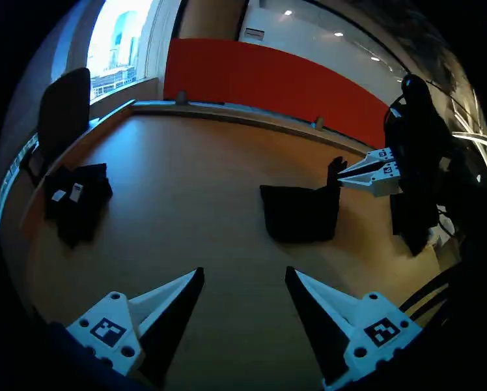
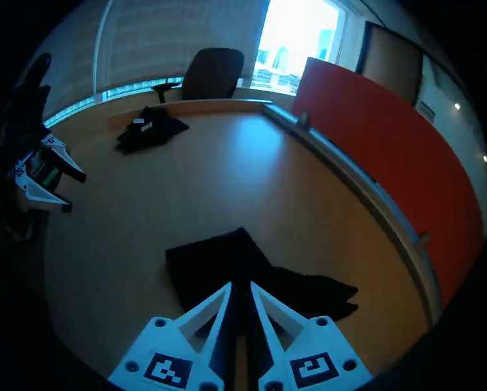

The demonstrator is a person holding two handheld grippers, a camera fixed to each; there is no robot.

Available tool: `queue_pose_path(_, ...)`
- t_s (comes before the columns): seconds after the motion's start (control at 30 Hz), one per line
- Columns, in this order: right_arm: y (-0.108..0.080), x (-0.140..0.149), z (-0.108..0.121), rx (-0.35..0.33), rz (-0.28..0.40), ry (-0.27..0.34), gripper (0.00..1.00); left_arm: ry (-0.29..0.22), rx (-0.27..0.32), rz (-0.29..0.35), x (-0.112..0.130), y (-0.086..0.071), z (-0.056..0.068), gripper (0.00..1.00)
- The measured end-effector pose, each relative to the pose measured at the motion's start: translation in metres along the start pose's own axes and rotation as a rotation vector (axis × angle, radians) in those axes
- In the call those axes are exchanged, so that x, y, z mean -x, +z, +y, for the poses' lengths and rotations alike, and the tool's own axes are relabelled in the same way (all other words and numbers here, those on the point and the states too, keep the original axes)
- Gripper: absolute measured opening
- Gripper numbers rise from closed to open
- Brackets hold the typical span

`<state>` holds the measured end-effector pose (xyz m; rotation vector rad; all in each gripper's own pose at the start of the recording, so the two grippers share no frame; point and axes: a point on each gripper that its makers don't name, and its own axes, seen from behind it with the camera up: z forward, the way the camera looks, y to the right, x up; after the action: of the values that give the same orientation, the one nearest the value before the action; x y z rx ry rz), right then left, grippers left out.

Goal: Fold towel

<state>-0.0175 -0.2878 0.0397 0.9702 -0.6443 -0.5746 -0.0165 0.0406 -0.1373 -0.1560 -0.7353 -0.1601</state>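
**Towel pinched at one corner**

On the table [image 1: 198, 169], a cloth pile [image 1: 77, 195] is lying at left. The left gripper [image 1: 243, 272] is hanging released, off the fabric. The towel [image 1: 300, 212] is lying centre, its corner being held up in the clenched right gripper [image 1: 342, 178]. Risk: a one-sided lift dragging it crooked.

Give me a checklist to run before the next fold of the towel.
1. Right gripper pinching the towel: ok, fingers closed on a raised corner.
2. Left gripper open and free: ok.
3. Towel lying flat: not ok, one side is rumpled.
4. Table room around towel: ok.
5. Pile apart from towel: ok.
6. Towel edges aligned: cannot tell.
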Motion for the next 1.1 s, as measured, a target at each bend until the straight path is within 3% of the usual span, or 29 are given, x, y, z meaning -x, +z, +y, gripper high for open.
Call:
queue_pose_path(0.3,0.038,-0.004,-0.034,-0.078,-0.035,-0.029,0.05,-0.026,-0.006,0.008,0.006,-0.010,0.000,0.93)
queue_pose_path(0.5,0.075,0.015,-0.066,-0.145,-0.095,-0.022,0.05,-0.042,-0.018,0.006,0.015,-0.014,-0.001,0.93)
queue_pose_path(0.6,0.084,0.023,-0.074,-0.157,-0.117,-0.020,0.05,-0.053,-0.020,0.005,0.019,-0.015,-0.001,0.93)
queue_pose_path(0.8,0.085,0.026,-0.076,-0.162,-0.124,-0.025,0.09,-0.067,-0.021,0.010,0.020,-0.017,-0.003,0.92)
queue_pose_path(0.97,0.082,0.024,-0.074,-0.159,-0.118,-0.020,0.23,-0.067,-0.025,0.011,0.020,-0.018,-0.005,0.93)
queue_pose_path(1.1,0.078,0.021,-0.072,-0.155,-0.107,-0.014,0.51,-0.064,-0.026,0.010,0.019,-0.019,-0.006,0.93)
